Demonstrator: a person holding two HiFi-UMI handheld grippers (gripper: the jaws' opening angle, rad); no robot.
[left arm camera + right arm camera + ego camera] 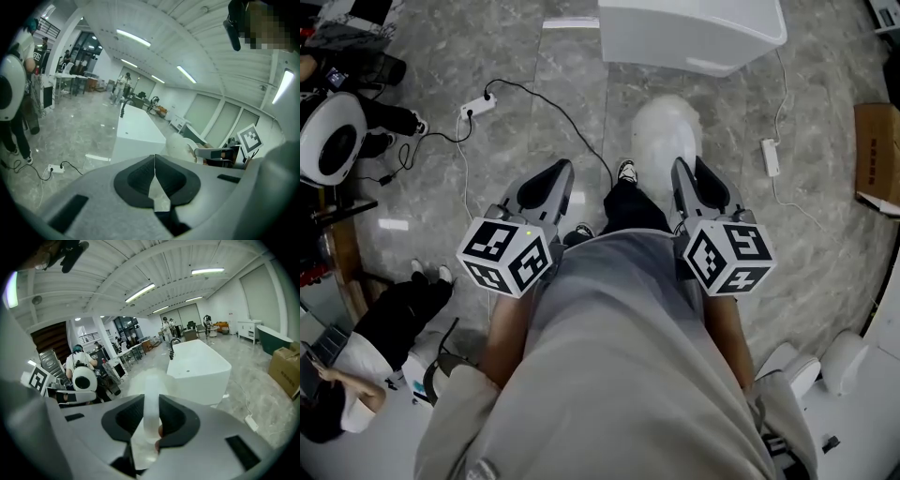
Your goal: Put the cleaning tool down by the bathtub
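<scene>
My right gripper is shut on the clear handle of the cleaning tool. The tool's fluffy white head hangs over the grey floor just short of the white bathtub. In the right gripper view the bathtub stands ahead and slightly right of the jaws. My left gripper is held beside my left leg; its pads meet with nothing between them. The left gripper view also catches the tool's head and the bathtub.
A power strip with a black cable lies on the floor at the left, a second white strip at the right. A cardboard box sits at the right edge. A seated person and a round white device are at the left.
</scene>
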